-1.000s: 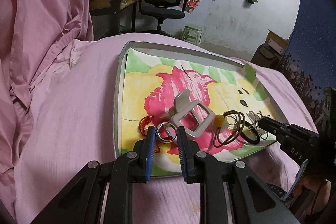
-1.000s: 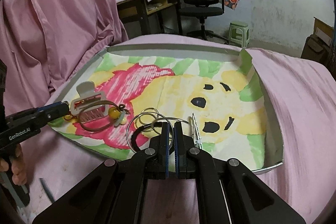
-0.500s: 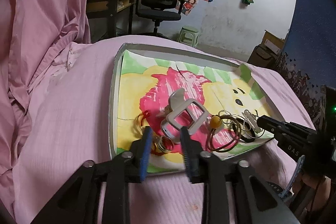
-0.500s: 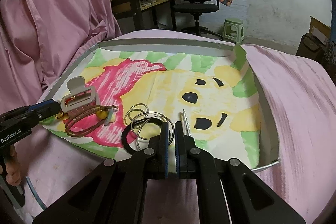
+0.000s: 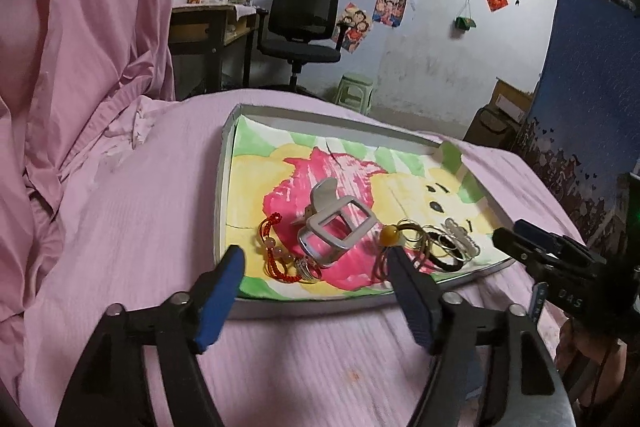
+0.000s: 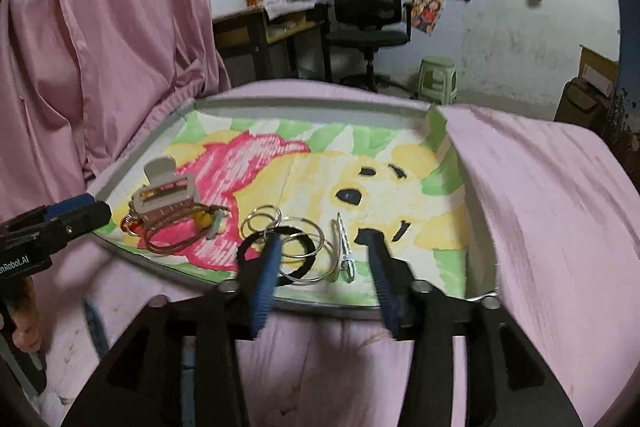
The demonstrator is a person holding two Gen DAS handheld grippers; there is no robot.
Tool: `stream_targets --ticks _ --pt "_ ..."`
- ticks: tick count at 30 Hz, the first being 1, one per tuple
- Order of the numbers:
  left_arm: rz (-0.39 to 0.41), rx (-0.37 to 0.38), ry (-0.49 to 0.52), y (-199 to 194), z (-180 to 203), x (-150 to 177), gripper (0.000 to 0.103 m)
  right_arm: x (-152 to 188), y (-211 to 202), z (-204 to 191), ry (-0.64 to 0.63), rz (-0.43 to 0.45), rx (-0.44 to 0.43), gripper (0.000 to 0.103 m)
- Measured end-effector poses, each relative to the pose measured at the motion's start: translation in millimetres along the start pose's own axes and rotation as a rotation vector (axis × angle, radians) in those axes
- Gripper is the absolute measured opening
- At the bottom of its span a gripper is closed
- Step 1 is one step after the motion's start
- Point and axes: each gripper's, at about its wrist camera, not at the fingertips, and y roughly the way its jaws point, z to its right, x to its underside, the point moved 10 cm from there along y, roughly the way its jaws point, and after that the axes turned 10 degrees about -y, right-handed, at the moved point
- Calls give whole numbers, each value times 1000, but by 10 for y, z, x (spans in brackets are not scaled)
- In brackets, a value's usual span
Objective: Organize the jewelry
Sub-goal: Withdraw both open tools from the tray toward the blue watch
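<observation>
Both hand-held grippers, left (image 5: pixel 314 269) and right (image 6: pixel 322 255), released jewelry, jaws opening (empty); hairpin (image 6: pixel 345 251) lengthwise toward camera.

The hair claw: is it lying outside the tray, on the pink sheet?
No. The hair claw lies inside the tray, on its painted paper beside the red bracelet.

A grey hair claw (image 5: pixel 336 229) lies on its side in the shallow tray (image 5: pixel 222 187). Left of it lies a red cord bracelet (image 5: pixel 278 257) with pale beads. Thin silver rings (image 6: pixel 298 241) overlap a black hair band (image 6: pixel 280 253), beside a silver clip (image 6: pixel 345 253).
</observation>
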Motion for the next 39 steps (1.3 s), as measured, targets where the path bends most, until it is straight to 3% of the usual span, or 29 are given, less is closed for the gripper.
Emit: stream_targets --ticks 12,17,29,39 --pt "96 31 12 -407 111 124 99 -26 -652 40 28 186 23 91" --pt "141 32 51 -599 182 191 101 10 -890 -6 6 238 35 101" --pt "192 43 108 -959 356 378 102 133 -1288 -79 -14 296 50 102" --pt "97 41 110 -915 361 627 102 408 -1356 -87 -53 243 53 102"
